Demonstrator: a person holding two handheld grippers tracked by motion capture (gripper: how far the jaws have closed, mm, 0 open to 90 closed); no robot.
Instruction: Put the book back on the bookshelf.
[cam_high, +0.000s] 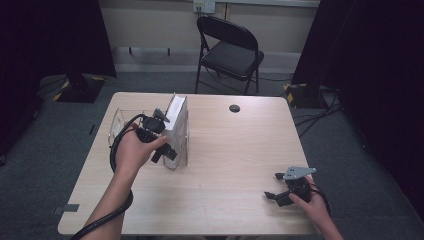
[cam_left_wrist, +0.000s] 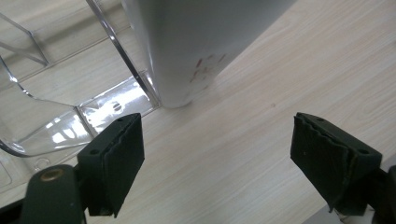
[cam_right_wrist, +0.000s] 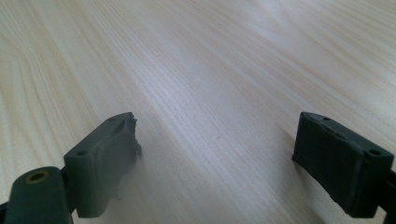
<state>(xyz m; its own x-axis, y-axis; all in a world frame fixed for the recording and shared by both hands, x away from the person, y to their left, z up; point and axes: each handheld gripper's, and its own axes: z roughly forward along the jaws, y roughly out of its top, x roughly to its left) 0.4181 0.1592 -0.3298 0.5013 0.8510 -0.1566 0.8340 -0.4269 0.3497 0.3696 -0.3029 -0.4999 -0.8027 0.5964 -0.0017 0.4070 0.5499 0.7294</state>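
Currently left gripper (cam_high: 169, 150) beside white upright item (cam_high: 176, 125) in clear plastic holder (cam_high: 116, 125) (item unidentifiable), jaws wide apart, nothing between. Right gripper (cam_high: 274, 188) low over bare table (cam_high: 235, 150) near front right edge, jaws spread wide, empty.

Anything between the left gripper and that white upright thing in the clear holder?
Nothing visible. The left gripper is open just short of the white object, with bare table between; the clear holder's wall sits off to one side.

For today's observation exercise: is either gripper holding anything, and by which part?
Nothing is held. The left gripper is open beside the white container; the right gripper is open over bare table.
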